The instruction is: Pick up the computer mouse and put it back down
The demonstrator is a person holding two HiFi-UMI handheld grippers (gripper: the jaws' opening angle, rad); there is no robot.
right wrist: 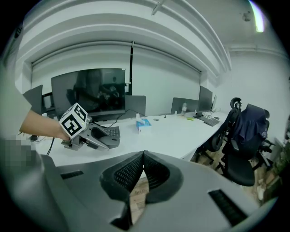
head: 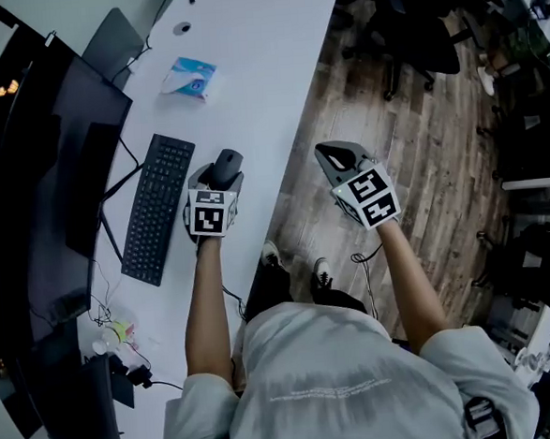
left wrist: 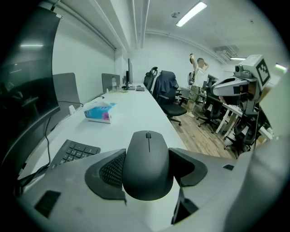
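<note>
— Where's the one mouse (left wrist: 147, 165)?
— Clamped between the left gripper's (head: 219, 177) jaws, over the desk (head: 246, 75), beside the one keyboard (head: 158, 208).
— Right gripper (right wrist: 142, 168)?
— Its own view: jaws pressed together, nothing between. Head view: over floor (head: 420, 138).

fingers (left wrist: 112, 171) of the left gripper (left wrist: 147, 168) grip the black computer mouse (left wrist: 147, 161) near a keyboard (left wrist: 74, 152).
</note>
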